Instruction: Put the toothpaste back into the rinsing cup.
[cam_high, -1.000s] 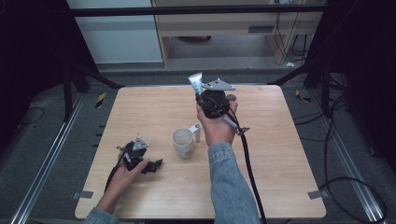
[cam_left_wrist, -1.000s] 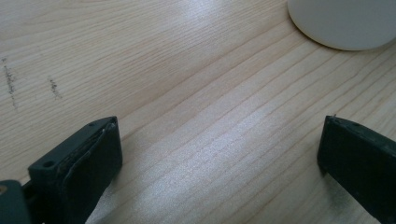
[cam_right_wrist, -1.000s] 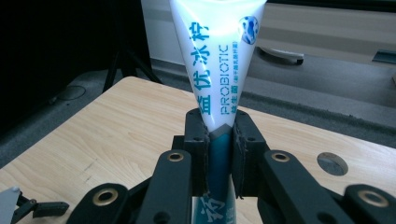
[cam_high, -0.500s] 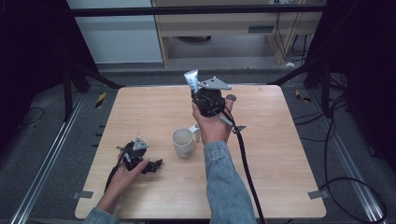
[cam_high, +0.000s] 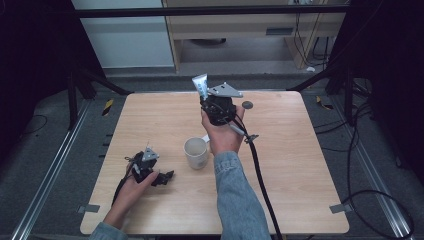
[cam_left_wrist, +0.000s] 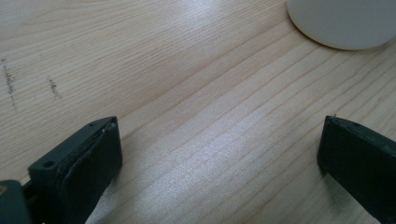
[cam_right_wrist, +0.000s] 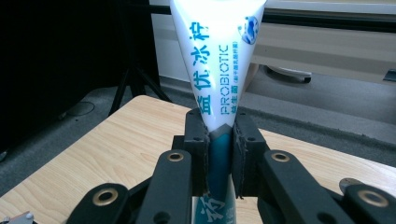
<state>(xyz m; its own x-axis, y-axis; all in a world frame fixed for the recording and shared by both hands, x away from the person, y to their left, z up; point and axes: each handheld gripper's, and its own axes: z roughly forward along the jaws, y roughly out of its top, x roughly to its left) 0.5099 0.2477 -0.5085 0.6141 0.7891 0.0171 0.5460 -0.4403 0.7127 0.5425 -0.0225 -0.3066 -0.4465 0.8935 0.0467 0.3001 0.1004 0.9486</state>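
A white and teal toothpaste tube (cam_high: 200, 86) stands up out of my right gripper (cam_high: 209, 102), held above the far middle of the wooden table (cam_high: 300, 165). In the right gripper view the tube (cam_right_wrist: 218, 65) is pinched between the two black jaws of the gripper (cam_right_wrist: 219, 140), its flat crimped end pointing up. A white mug (cam_high: 196, 152) sits upright at the table's middle, just left of the right hand. My left gripper (cam_high: 167, 176) rests low on the table at the front left, jaws wide apart over bare wood (cam_left_wrist: 219, 154), with the mug's base (cam_left_wrist: 345, 23) ahead.
A small dark round disc (cam_high: 247, 105) lies on the table's far side, right of the raised gripper. A black cable (cam_high: 262, 185) trails from the right gripper toward the front edge. Dark stands and a cabinet surround the table.
The right gripper, holding the tube, has drifted slightly left and toward the far side. The left gripper and the mug have stayed put.
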